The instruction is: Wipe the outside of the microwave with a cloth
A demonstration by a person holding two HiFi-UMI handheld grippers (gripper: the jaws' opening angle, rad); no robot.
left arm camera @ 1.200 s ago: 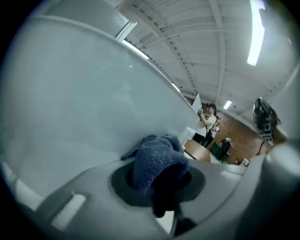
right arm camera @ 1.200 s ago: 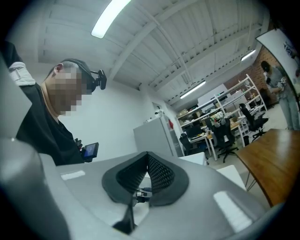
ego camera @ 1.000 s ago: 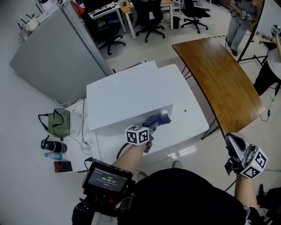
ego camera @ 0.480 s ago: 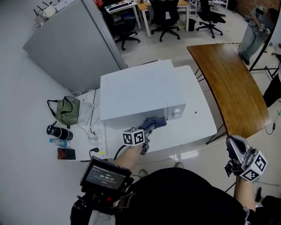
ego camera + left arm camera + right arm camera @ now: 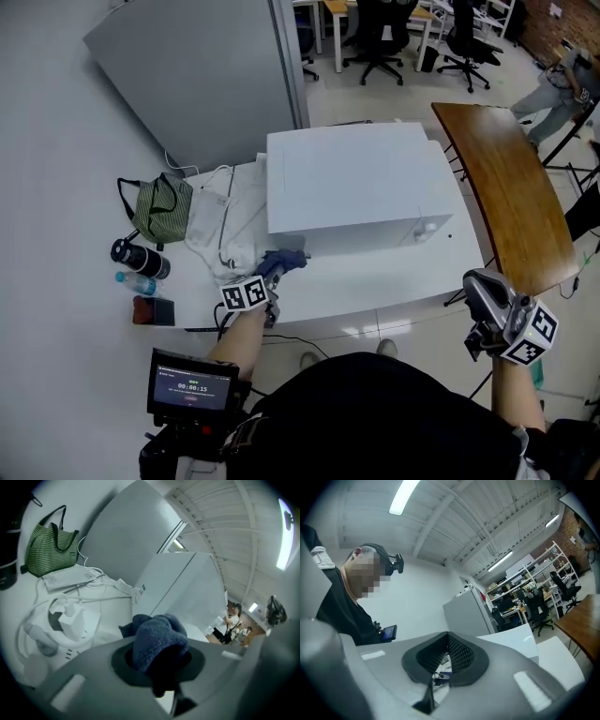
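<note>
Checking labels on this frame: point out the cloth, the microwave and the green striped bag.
cloth [image 5: 157,637]: left gripper view, top of the bunched blue fold.
microwave [image 5: 352,178]: head view, middle of its white top panel.
green striped bag [image 5: 161,211]: head view, its striped side.

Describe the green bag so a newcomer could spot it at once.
Start at the big white microwave on the white table. Look left past the white cables to the green bag. It alone is striped, with dark handles.
</note>
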